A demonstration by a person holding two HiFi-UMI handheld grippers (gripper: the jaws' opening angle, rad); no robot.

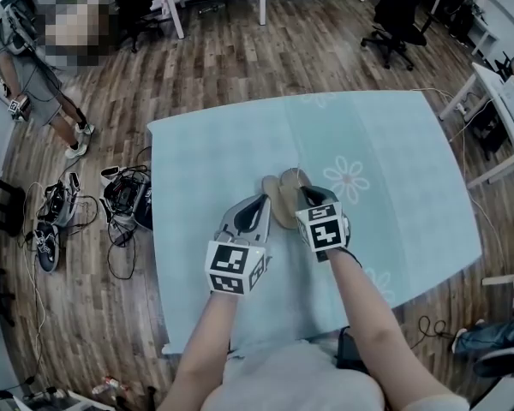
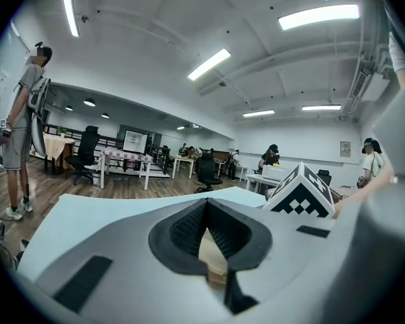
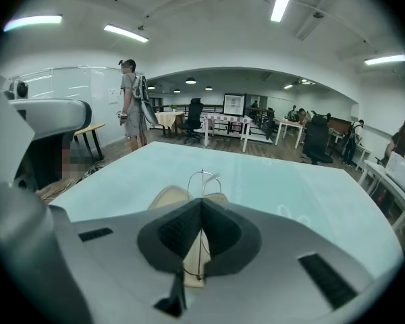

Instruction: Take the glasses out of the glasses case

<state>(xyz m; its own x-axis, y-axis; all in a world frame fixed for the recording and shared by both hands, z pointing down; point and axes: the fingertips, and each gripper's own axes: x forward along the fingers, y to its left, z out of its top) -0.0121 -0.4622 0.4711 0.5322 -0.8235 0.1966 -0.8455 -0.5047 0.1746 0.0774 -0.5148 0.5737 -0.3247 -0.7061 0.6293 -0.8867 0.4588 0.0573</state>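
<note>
Tan case [image 1: 280, 199] mid table [image 1: 394, 157] (edges far); right gripper [image 3: 202, 202] pinches glasses [image 3: 202, 174].

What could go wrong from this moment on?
The right gripper pinches only a thin wire of the glasses; the frame may bend or slip out. The left gripper is shut on the glasses case; if that grip slips, the case may lift with the glasses.

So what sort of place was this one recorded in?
Probably an open-plan office or lab: black swivel chairs, rows of desks, ceiling strip lights, and cabled equipment on the wood floor.
</note>
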